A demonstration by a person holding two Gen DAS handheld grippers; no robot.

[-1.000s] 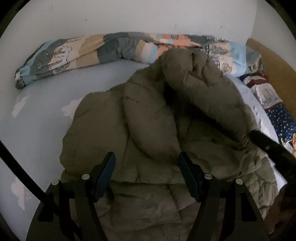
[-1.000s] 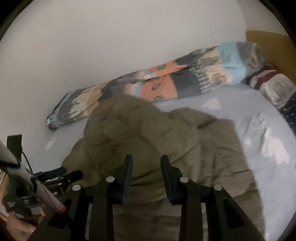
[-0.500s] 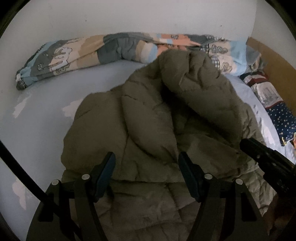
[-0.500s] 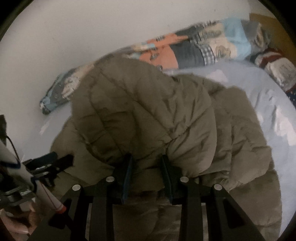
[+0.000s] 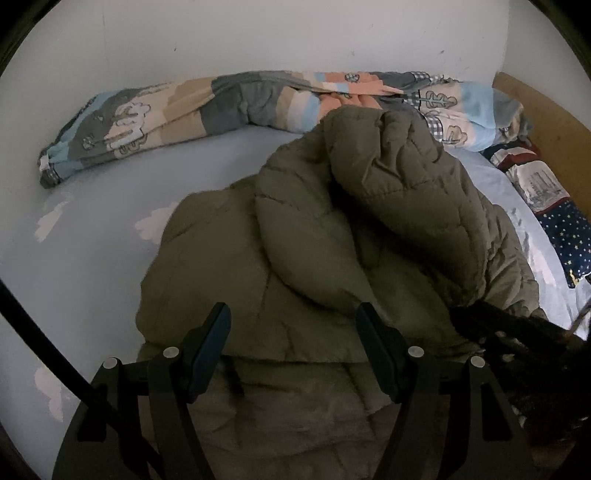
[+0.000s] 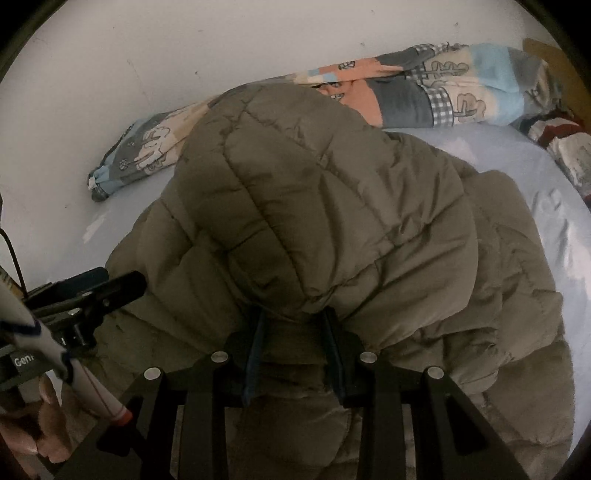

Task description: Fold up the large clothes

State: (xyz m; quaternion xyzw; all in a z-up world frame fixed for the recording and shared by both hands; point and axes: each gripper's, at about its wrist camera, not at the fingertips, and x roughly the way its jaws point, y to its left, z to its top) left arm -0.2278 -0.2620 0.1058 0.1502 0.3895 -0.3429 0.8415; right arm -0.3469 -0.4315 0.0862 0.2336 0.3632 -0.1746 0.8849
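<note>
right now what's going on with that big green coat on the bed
A person with a gripper in each hand is folding an olive puffer jacket on a bed with a light blue sheet. The right gripper is shut on a bunched fold of the jacket, holding that part raised and draped over the rest. The left gripper is open above the jacket's near edge, gripping nothing. A rolled patchwork quilt lies along the wall behind. The fold is partway done.

Rolled patchwork duvet (image 5: 229, 107) with cloud and tree prints along white wall (image 5: 258, 33). Pale blue cloud-print bedsheet (image 5: 92, 236). Star-print navy pillow (image 5: 565, 236) by brown headboard (image 5: 546, 125), at right.
</note>
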